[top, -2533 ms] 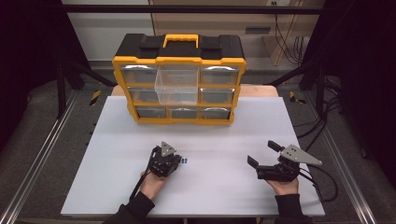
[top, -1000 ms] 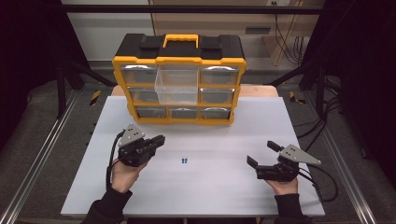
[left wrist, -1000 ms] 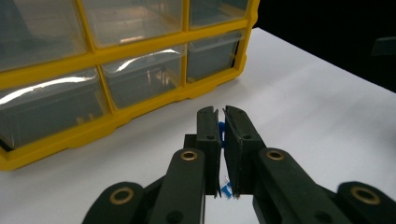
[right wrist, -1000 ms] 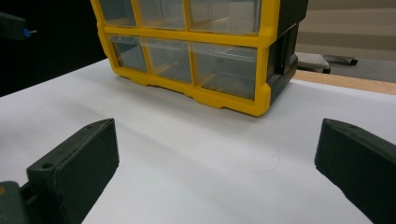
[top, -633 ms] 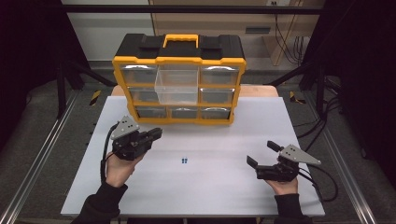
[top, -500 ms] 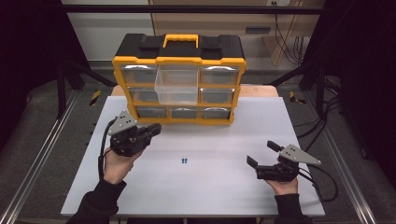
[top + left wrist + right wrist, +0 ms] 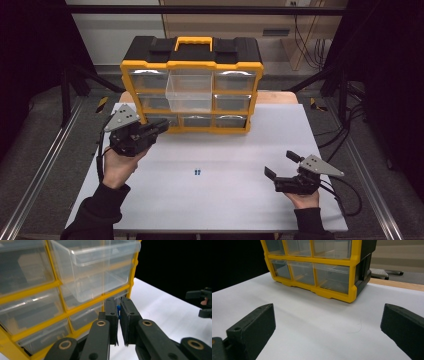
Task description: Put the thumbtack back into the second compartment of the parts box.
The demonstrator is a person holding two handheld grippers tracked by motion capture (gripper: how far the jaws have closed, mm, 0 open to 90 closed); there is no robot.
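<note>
A yellow and black drawer organizer (image 7: 190,60) stands at the back of the white table (image 7: 225,200). Its clear top-middle drawer (image 7: 190,90) is pulled out. My left gripper (image 7: 159,128) is raised off the table at the organizer's lower left corner. In the left gripper view it (image 7: 118,303) is shut on a small blue piece (image 7: 117,311), just below the open drawer (image 7: 100,270). Two small blue pieces (image 7: 196,172) lie mid-table. My right gripper (image 7: 281,165) rests low at the front right, open, with nothing between its jaws (image 7: 328,315).
The organizer (image 7: 322,270) has several shut clear drawers. A metal rail (image 7: 40,170) runs along the table's left side and another (image 7: 365,170) along the right. Cables trail off the right edge. The right gripper (image 7: 202,302) appears far off in the left gripper view.
My left gripper left the blue pieces mid-table, then rose and moved left and back toward the organizer's front. The right gripper stayed still.
</note>
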